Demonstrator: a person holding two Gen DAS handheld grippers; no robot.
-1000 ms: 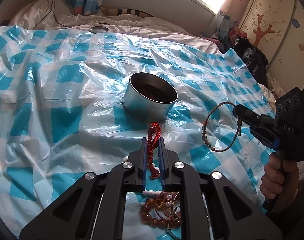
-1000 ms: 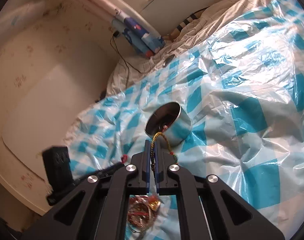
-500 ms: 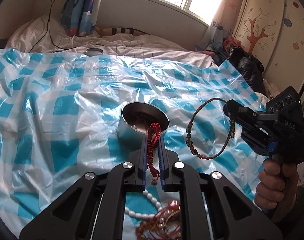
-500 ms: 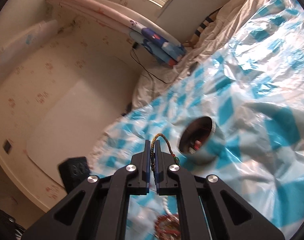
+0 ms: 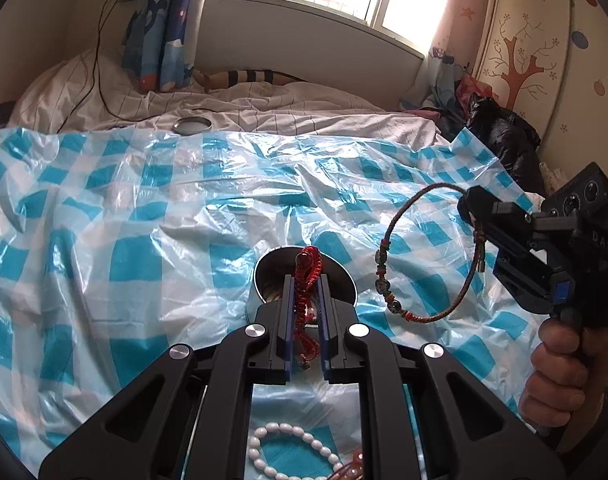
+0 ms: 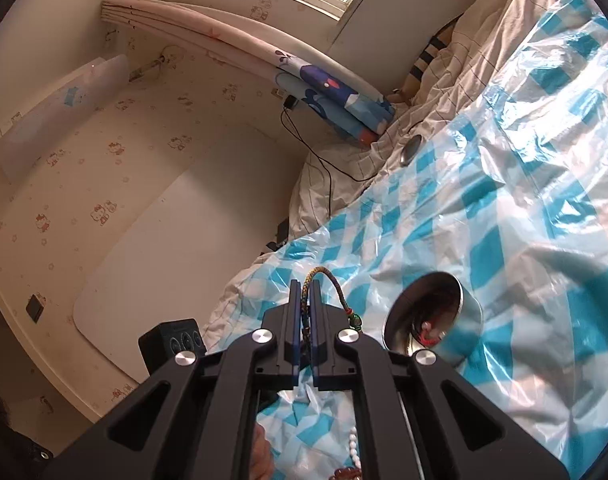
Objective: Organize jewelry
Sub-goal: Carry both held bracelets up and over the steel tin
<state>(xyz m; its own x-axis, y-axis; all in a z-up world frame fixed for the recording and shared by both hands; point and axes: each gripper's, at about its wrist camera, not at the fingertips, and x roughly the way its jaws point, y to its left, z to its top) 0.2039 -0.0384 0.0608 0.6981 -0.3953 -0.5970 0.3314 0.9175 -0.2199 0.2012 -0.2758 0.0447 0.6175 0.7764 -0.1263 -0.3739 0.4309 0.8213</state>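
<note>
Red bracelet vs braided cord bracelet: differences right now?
The red knotted bracelet sits bunched in the left gripper; the multicolour cord bracelet hangs as an open loop from the right gripper. Red is one colour; the cord carries dark beads. Both are clamped and off the sheet.

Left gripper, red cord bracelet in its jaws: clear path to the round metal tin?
Probably yes. The left gripper, shut on the red cord bracelet, hangs just before the open round metal tin; nothing between.

checked plastic sheet (image 5: 144,216), curtain (image 5: 160,32), wardrobe (image 5: 543,60)
</note>
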